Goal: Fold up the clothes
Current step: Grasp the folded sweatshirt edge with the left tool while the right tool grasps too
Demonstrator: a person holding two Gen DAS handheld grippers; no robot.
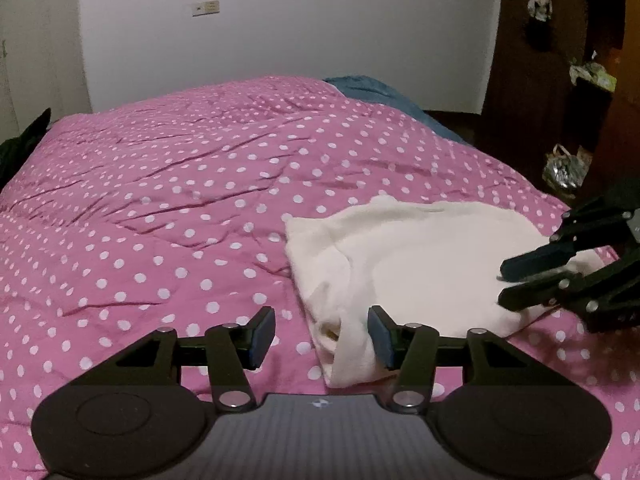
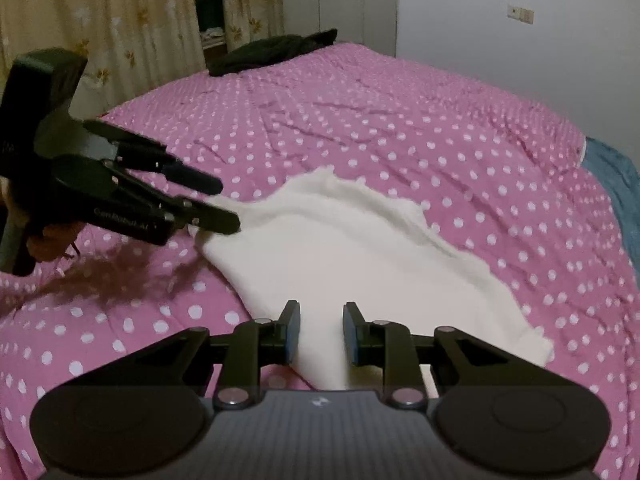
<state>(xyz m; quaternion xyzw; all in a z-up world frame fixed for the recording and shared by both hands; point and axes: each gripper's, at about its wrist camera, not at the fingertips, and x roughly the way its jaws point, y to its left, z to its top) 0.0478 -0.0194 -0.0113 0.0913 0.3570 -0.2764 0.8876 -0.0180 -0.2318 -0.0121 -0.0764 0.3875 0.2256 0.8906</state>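
One white garment, lower right of the left wrist view. Two grippers: left gripper, right gripper. One pink dotted bedspread. One black garment upper centre, one blue cloth upper centre.

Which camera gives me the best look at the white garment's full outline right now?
The right wrist view: the white garment lies spread across the pink dotted bedspread with nearly all its edges visible. The left wrist view shows it off to the right, its near and right edges partly hidden by both grippers.
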